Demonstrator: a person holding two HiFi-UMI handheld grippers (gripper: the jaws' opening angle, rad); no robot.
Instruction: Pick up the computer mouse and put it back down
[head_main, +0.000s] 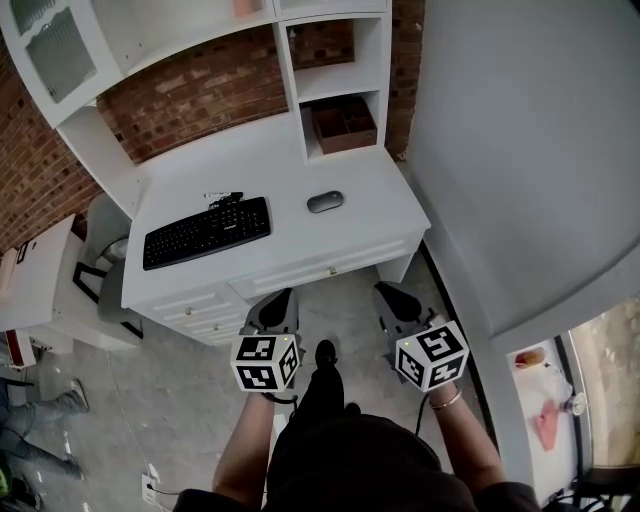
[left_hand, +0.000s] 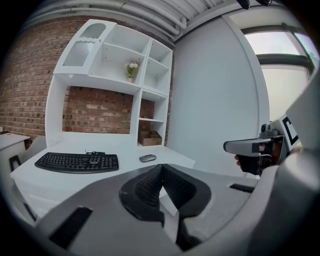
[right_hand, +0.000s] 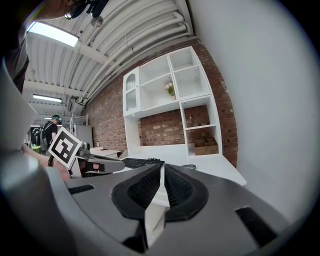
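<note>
**A:** How do the jaws stand?

**B:** Both pairs are closed. In the left gripper view, the left gripper (left_hand: 161, 169) has its ribbed pads pressed tip to tip and grips nothing. The right gripper view shows the right gripper (right_hand: 162, 169) the same way, with its pads together and bare.

**A:** And the hands?

**B:** Both are low in front of the person's body, side by side with a gap between them. They are short of the front edge of the desk (head_main: 390, 215). Each gripper points toward the desk and tips slightly downward. Neither touches anything. From the head view, the left one is before the middle of the desk front and the right one is nearer the desk's right corner.

**A:** Count what's there.

**B:** One desk, with one shelf unit (head_main: 287, 80) standing on it against a brick wall (head_main: 200, 100). One keyboard (head_main: 206, 231), left of centre on the desktop. One brown box (head_main: 345, 125), in the lowest cubby on the right. Two cubes, one on each gripper: the left cube (head_main: 265, 362) and the right cube (head_main: 432, 354). One mouse (head_main: 325, 201), lying flat on the desktop to the right of the keyboard and apart from it. It sits in front of the box's cubby, well away from both grippers.
</note>
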